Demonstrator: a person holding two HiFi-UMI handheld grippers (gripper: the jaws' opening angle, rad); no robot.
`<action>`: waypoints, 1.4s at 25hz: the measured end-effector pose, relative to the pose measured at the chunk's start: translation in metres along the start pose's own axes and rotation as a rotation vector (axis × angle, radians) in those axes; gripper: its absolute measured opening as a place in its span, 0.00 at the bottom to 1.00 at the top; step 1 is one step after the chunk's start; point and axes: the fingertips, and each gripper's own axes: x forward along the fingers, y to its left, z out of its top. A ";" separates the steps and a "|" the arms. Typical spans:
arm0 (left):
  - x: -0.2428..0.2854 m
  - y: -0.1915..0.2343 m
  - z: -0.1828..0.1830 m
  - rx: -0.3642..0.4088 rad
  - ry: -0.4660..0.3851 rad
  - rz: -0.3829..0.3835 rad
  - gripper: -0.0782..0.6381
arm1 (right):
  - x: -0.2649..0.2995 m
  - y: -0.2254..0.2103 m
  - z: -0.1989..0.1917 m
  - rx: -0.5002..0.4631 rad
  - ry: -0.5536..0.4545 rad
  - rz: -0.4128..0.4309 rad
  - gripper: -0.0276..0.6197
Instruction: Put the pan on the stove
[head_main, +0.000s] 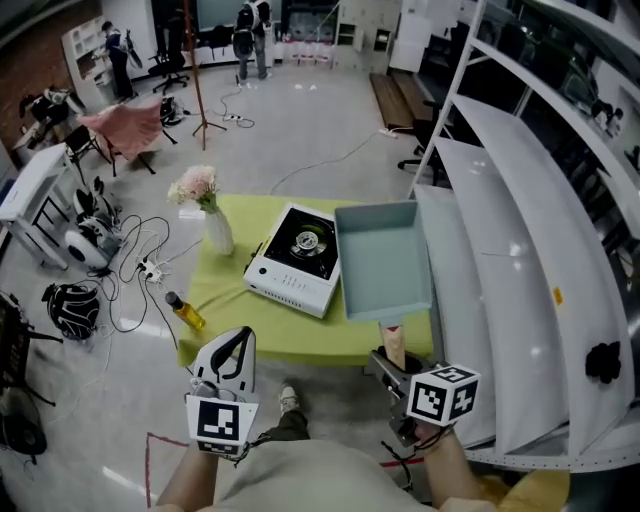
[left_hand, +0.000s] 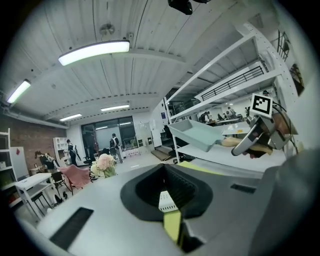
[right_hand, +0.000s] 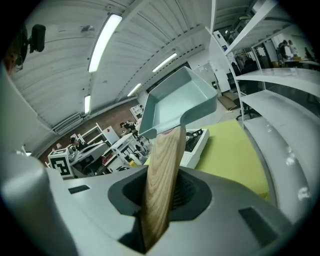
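Observation:
A square pale blue-grey pan (head_main: 383, 262) with a wooden handle (head_main: 393, 345) hangs in the air over the right part of the yellow-green table (head_main: 240, 330). It is just right of the white portable stove (head_main: 297, 258). My right gripper (head_main: 393, 358) is shut on the handle (right_hand: 162, 185), and the pan (right_hand: 177, 102) tilts upward beyond it. The stove (right_hand: 196, 142) lies below and past the pan. My left gripper (head_main: 237, 345) hovers low at the table's near left edge, shut with nothing in it. From the left gripper view the lifted pan (left_hand: 197, 134) shows at the right.
A vase (head_main: 217, 230) of flowers (head_main: 195, 185) stands on the table's far left. An oil bottle (head_main: 185, 311) sits at its left edge. White shelving (head_main: 520, 250) runs close along the right side. Cables and chairs lie on the floor to the left.

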 end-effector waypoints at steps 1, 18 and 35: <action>0.012 0.010 -0.002 -0.002 0.006 -0.006 0.12 | 0.015 -0.003 0.007 0.006 0.010 -0.004 0.17; 0.163 0.093 -0.035 -0.007 0.140 -0.090 0.12 | 0.201 -0.045 0.065 0.083 0.199 -0.003 0.17; 0.221 0.081 -0.101 -0.092 0.340 -0.039 0.12 | 0.271 -0.096 0.032 0.073 0.443 0.072 0.17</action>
